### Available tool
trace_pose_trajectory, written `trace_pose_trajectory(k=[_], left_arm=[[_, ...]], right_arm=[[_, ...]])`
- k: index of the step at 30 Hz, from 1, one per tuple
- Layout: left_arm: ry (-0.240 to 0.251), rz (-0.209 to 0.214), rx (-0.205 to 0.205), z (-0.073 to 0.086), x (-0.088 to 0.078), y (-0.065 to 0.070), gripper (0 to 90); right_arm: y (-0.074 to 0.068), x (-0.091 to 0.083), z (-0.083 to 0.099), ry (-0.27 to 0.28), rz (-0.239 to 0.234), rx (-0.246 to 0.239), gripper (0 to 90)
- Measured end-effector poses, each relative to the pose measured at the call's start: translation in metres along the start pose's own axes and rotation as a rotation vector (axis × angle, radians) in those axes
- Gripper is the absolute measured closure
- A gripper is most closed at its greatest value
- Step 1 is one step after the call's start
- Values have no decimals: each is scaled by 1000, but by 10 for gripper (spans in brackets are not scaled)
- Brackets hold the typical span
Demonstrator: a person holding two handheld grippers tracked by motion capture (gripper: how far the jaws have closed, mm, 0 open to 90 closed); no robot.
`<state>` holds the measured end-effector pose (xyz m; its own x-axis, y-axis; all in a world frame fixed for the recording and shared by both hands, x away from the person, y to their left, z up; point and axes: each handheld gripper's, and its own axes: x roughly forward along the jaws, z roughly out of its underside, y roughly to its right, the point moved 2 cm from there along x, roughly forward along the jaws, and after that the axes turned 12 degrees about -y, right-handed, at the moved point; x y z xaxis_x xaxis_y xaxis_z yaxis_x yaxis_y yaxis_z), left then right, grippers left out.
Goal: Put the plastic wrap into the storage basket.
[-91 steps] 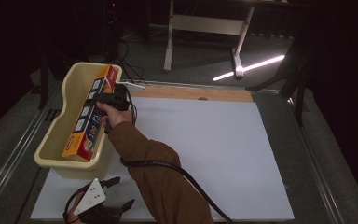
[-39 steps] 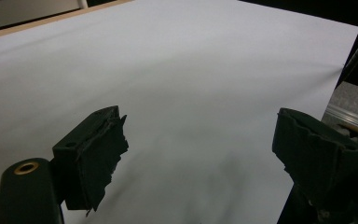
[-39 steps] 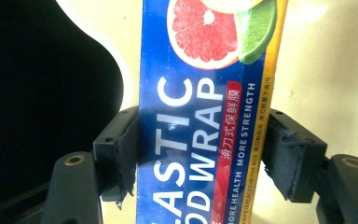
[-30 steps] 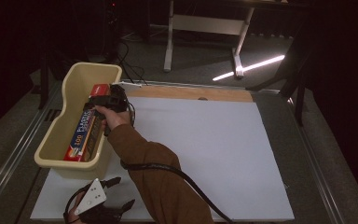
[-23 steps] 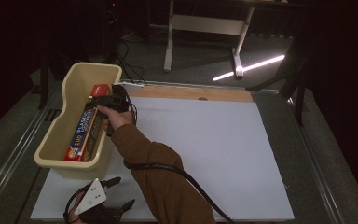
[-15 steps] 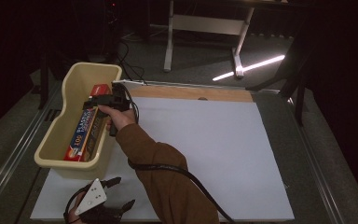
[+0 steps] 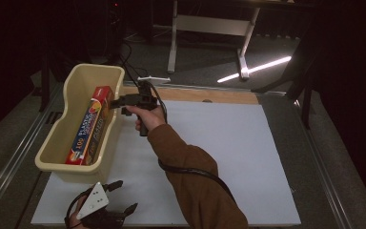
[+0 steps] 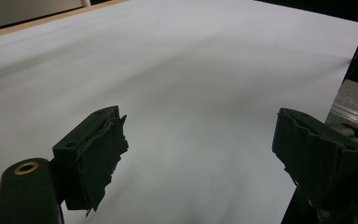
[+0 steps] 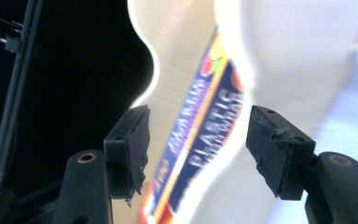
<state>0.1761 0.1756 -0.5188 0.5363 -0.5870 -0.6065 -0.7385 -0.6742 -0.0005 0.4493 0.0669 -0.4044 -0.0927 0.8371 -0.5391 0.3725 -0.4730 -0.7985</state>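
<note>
Box: the long orange-and-blue cardboard box of plastic wrap lies inside the cream plastic tub, along its right wall.
Tub: left on the white tabletop.
Right gripper: just beside the tub's right rim; jaws apart, have just been closing, nothing between them.
Left gripper: near left edge, jaws spread wide, nothing held.

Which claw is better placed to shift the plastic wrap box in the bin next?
Right. The right claw is at the bin's rim beside the plastic wrap box, jaws apart with nothing between them, having just been closing. The left claw sits open at the table's near edge.
</note>
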Motion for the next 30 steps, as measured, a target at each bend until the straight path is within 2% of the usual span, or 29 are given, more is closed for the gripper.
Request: trace_pose_trajectory(k=[8, 16, 19, 21, 23, 28, 30], left_arm=[[-5, -4, -8, 0, 2, -2, 164], [-5, -9, -13, 0, 2, -3, 164], [-3, -10, -17, -1, 1, -3, 164], [-4, -12, -19, 0, 1, -3, 164], [-5, -14, -21, 0, 1, -3, 164], [-3, -17, -29, 0, 0, -5, 164], [-3, -19, -31, 0, 0, -5, 164]], right_arm=[[35, -41, 19, 33, 102, -59, 409], [70, -76, 44, 77, 170, -69, 421], [84, -85, 57, 78, 191, -70, 422], [94, -92, 66, 80, 232, -89, 421], [104, -100, 75, 92, 271, -109, 422], [127, -125, 99, 155, 320, -148, 426], [136, -138, 111, 182, 361, -167, 426]])
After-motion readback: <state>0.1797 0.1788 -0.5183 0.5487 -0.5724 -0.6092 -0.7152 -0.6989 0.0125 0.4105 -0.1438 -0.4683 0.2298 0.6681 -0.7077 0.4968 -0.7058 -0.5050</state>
